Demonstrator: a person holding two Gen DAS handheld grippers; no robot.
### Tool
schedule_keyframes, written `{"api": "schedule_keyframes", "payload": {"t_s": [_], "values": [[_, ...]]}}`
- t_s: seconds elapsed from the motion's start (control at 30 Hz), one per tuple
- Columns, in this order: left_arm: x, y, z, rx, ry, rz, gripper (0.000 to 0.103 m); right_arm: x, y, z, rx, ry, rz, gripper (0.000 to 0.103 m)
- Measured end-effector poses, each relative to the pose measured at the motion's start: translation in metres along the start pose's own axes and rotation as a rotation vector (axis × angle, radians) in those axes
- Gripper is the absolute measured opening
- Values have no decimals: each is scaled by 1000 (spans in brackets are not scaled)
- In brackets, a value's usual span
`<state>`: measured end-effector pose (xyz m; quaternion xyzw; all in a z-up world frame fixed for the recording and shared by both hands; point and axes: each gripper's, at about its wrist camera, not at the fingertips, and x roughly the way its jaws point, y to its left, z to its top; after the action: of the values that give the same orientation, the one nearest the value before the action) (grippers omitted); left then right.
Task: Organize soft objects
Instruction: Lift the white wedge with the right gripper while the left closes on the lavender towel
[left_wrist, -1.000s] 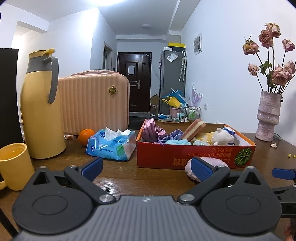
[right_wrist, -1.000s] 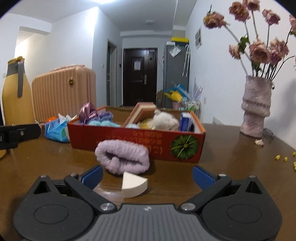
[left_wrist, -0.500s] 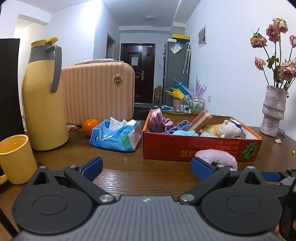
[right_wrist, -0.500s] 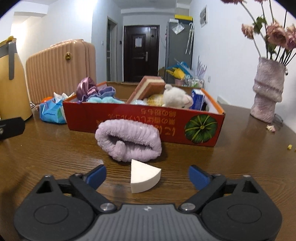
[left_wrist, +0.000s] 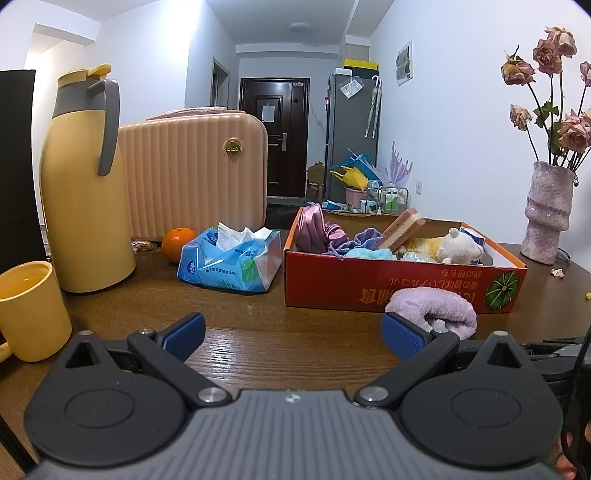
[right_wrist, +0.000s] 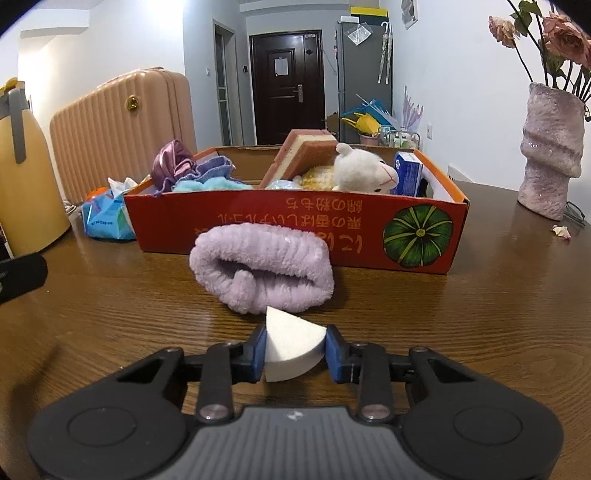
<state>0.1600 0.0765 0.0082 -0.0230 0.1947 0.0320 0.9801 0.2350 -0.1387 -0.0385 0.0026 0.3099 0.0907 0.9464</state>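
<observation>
Right wrist view: a white wedge-shaped sponge (right_wrist: 291, 345) is pinched between the blue pads (right_wrist: 259, 350) of the right gripper (right_wrist: 294, 352), low over the wooden table (right_wrist: 480, 314). Just beyond it, a lilac fluffy headband (right_wrist: 262, 266) is seen lying against the red cardboard box (right_wrist: 295, 225) (plush lamb (right_wrist: 364, 170) and layered sponge (right_wrist: 301, 151) inside). The left gripper (left_wrist: 293, 336) is held wide apart, nothing between its fingers.
</observation>
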Motion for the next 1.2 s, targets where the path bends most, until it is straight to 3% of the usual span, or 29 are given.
{"api": "schedule_keyframes", "payload": {"t_s": [0.27,0.67,1.2], "values": [[5,-1,-2,3,18,8,103,-11,-5,3,-10,-64,-18,32],[17,-11,-7,39,52,15,103,-17,-42,8,38,-112,-38,32],[49,-63,-1,51,73,-42,103,-18,-82,12,52,-132,-67,32]]}}
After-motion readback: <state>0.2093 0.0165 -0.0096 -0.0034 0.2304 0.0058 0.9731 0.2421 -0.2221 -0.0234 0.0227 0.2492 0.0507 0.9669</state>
